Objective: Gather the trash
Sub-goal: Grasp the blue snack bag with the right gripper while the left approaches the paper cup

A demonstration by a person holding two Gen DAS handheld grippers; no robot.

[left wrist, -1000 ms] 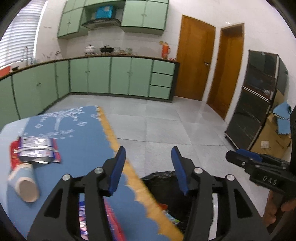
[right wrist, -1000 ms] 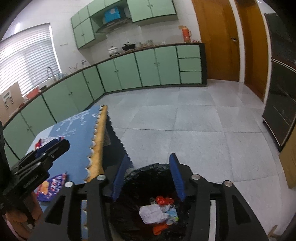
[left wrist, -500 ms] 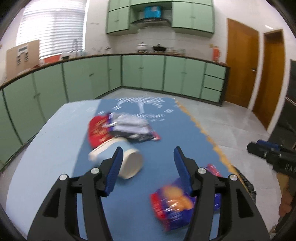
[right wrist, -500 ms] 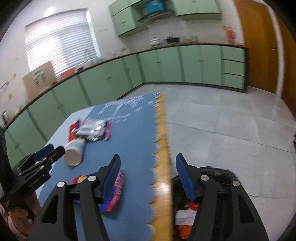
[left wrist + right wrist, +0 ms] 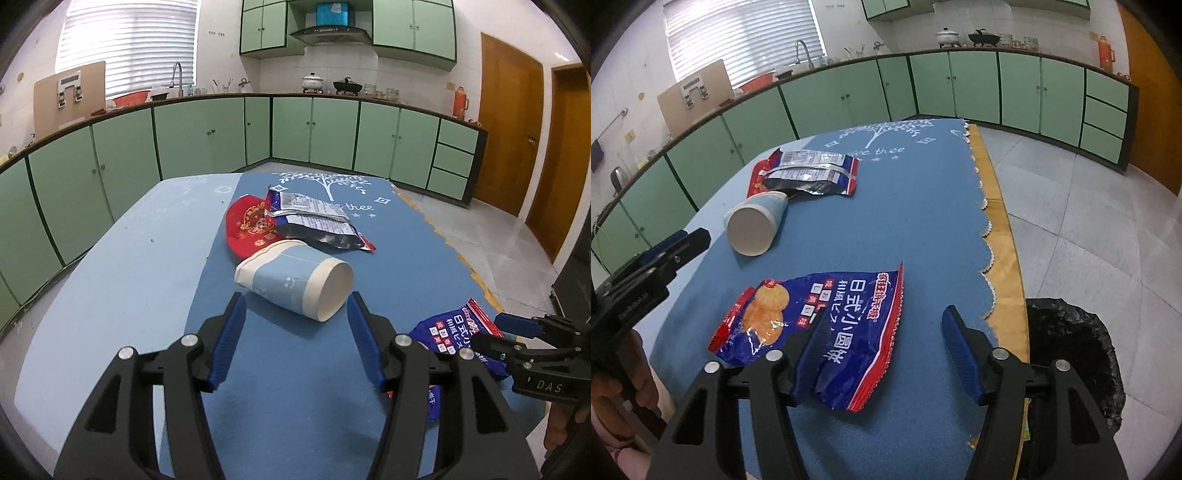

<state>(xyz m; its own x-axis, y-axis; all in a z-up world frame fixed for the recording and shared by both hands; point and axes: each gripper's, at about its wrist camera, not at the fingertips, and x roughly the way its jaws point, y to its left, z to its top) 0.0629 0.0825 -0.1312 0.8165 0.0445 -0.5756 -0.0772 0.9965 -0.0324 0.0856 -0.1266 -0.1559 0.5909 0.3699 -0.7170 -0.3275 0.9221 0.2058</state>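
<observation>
Trash lies on the blue tablecloth [image 5: 406, 266]. Left gripper [image 5: 293, 332], jaws apart and empty, faces the tipped paper cup [image 5: 295, 282]. Right gripper [image 5: 882, 354], jaws closing on nothing, hovers over the blue snack bag [image 5: 827, 325].

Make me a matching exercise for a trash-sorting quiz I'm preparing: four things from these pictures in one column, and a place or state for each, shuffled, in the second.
Things:
1. paper cup
2. blue biscuit bag
3. red wrapper
4. black bin bag

Places or states:
A. partly under the silver-backed packet
B. on the floor beside the table
C. on its side, open mouth toward the left gripper
D. flat on the cloth, partly between the right gripper's fingers

Pairs: 1-C, 2-D, 3-A, 4-B
</observation>
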